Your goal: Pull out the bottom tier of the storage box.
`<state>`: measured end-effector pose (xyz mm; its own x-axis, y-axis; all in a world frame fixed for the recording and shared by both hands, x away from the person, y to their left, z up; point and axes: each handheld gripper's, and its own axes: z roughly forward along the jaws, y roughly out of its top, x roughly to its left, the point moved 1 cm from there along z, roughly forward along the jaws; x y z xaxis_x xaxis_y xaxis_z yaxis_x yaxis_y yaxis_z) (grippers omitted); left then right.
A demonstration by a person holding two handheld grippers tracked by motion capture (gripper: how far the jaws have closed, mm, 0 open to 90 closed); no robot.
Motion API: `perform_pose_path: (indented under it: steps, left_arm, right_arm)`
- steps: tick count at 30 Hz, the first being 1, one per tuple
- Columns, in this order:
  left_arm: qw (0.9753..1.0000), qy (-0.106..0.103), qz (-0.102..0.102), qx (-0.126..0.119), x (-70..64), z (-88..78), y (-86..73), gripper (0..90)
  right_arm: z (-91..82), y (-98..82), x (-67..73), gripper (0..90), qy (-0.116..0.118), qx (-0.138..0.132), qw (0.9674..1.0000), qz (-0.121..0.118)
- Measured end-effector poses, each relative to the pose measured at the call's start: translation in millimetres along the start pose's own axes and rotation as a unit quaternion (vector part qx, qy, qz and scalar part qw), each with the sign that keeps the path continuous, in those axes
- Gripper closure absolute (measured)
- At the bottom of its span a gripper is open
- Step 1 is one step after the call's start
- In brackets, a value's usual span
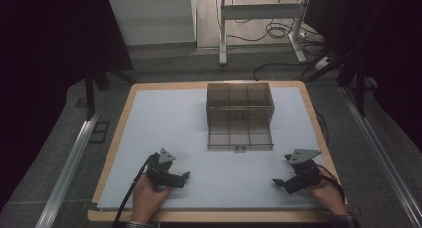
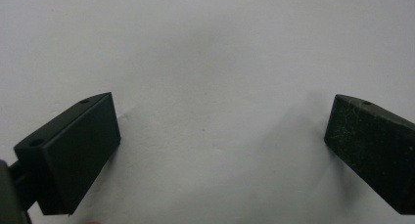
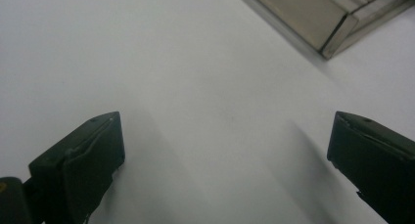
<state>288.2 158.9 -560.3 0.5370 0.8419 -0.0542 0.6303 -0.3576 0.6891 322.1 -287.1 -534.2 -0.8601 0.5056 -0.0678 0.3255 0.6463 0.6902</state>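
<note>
A smoky clear plastic drawer box point(image 1: 240, 104) stands at the middle back of the white mat, its lower drawer point(image 1: 240, 137) pulled out toward me and divided into compartments. My left gripper point(image 1: 185, 177) rests on the mat at the front left, held by a hand, its jaws pointing right. In the left gripper view it point(image 2: 222, 136) is open with bare mat between the fingers. My right gripper point(image 1: 276, 181) lies at the front right, jaws pointing left. It point(image 3: 225, 145) is open too, and a corner of the drawer point(image 3: 313, 18) shows at the top.
The white mat point(image 1: 164, 118) covers a wooden tabletop point(image 1: 119, 133). Beyond the table are desk legs point(image 1: 222, 34) and loose cables point(image 1: 278, 29) on the floor. Metal rails point(image 1: 69, 163) run along both sides.
</note>
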Motion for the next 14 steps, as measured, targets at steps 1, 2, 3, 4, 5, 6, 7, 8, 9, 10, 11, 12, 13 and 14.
perform_pose_path:
  steps: [1,2,3,4,5,6,7,8,9,10,11,12,13,14]
  left_arm:
    - [1.0,0.0,0.0,0.0,0.0,0.0,0.0,0.0]
    - [1.0,0.0,0.0,0.0,0.0,0.0,0.0,0.0]
    - [1.0,0.0,0.0,0.0,-0.1,0.0,0.0,0.0]
    - [1.0,0.0,0.0,0.0,-0.1,0.0,0.0,0.0]
    - [1.0,0.0,0.0,0.0,-0.1,0.0,-0.1,0.0]
    - [1.0,0.0,0.0,0.0,-0.1,0.0,-0.1,0.0]
    - [1.0,0.0,0.0,0.0,-0.1,0.0,-0.1,0.0]
    - [1.0,0.0,0.0,0.0,-0.1,0.0,-0.1,0.0]
    - [1.0,0.0,0.0,0.0,-0.1,0.0,-0.1,0.0]
    - [1.0,0.0,0.0,0.0,-0.1,0.0,-0.1,0.0]
    - [1.0,0.0,0.0,0.0,-0.1,0.0,-0.1,0.0]
    - [1.0,0.0,0.002,0.0,-0.1,0.0,-0.1,0.0]
    - [1.0,0.001,0.003,0.0,-0.1,0.0,0.0,0.0]
    - [1.0,0.0,0.002,0.0,-0.1,0.0,-0.1,0.0]
  right_arm:
    - [1.0,-1.6,-0.5,0.4,0.001,0.004,1.0,0.002]
    - [2.0,-2.7,-0.8,0.3,0.003,0.005,1.0,0.004]
    - [2.2,-3.7,-1.9,0.3,0.007,0.003,0.9999,0.01]
    - [2.0,-3.8,-2.6,0.3,0.007,0.003,0.9999,0.012]
    - [2.3,-3.7,-2.3,0.2,0.007,0.003,0.9999,0.013]
    - [2.6,-3.7,-2.1,0.2,0.006,0.004,0.9999,0.012]
    - [2.6,-3.9,-2.2,0.2,0.006,0.004,0.9999,0.012]
    - [2.6,-4.0,-2.3,0.2,0.007,0.003,0.9999,0.011]
    - [2.6,-4.1,-2.2,0.2,0.006,0.004,0.9999,0.011]
    - [2.7,-4.2,-2.1,0.1,0.006,0.003,0.9999,0.011]
    - [2.7,-4.3,-2.1,0.2,0.006,0.003,0.9999,0.011]
    - [2.7,-4.4,-2.1,0.1,0.006,0.003,0.9999,0.011]
    - [2.8,-4.7,-2.0,0.2,0.006,0.002,0.9999,0.012]
    - [2.8,-4.5,-2.1,0.2,0.006,0.003,0.9999,0.011]
